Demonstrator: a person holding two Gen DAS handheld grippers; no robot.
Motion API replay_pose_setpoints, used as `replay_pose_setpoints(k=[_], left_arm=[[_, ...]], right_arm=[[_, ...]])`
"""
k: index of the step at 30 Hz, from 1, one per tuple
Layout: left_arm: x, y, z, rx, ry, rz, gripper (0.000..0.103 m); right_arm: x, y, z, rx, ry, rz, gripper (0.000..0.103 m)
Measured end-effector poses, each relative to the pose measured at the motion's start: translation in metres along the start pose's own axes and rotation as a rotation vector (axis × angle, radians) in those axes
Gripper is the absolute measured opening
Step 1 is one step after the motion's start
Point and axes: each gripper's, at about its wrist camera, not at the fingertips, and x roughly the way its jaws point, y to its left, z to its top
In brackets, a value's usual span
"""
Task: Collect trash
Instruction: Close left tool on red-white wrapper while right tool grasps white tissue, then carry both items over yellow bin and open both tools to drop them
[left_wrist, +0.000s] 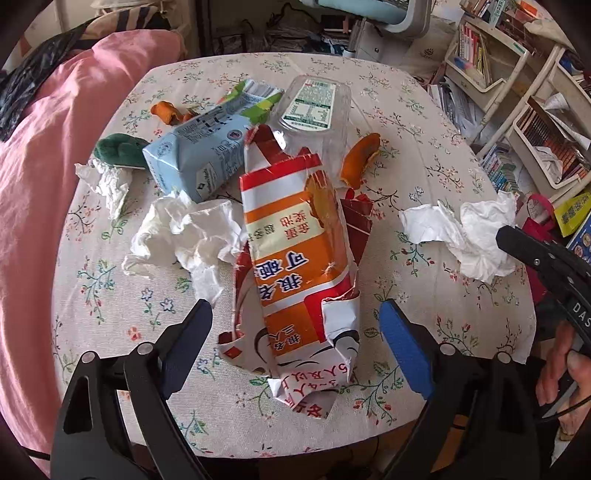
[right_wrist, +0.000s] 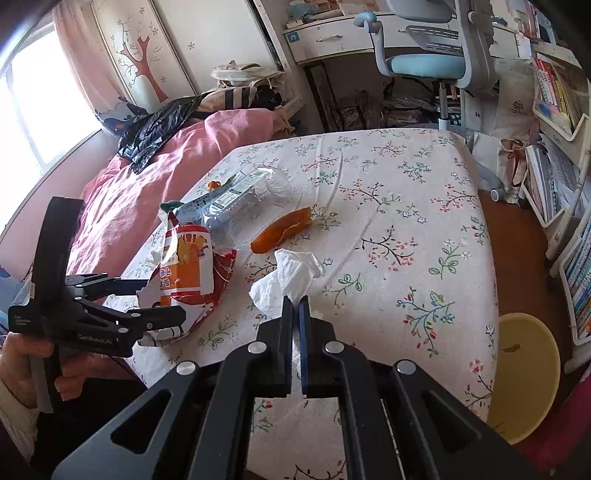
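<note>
L gripper (left_wrist: 295, 317) jaws wide apart, straddling torn orange snack bag (left_wrist: 295, 266) at 12 o'clock, near table (left_wrist: 424, 110) front edge. R gripper (right_wrist: 296, 301) clamped on white tissue (right_wrist: 286, 278), tissue bunched at its 12 o'clock.

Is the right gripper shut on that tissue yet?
Yes. The right gripper is shut: its jaws are nearly together, pinching the near edge of the crumpled white tissue lying on the floral tablecloth.
</note>
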Motion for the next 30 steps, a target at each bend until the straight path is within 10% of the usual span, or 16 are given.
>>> replay_pose_setpoints(k=[5, 30], left_arm=[[0.009, -0.01, -0.001, 0.012, 0.021, -0.04, 0.016], [-0.026, -0.176, 0.033, 0.237, -0.179, -0.198, 0.015]], right_arm=[[-0.011, -0.003, -0.002, -0.005, -0.013, -0.001, 0.004], [-0.079, -0.082, -0.019, 0.112, -0.153, -0.163, 0.004]])
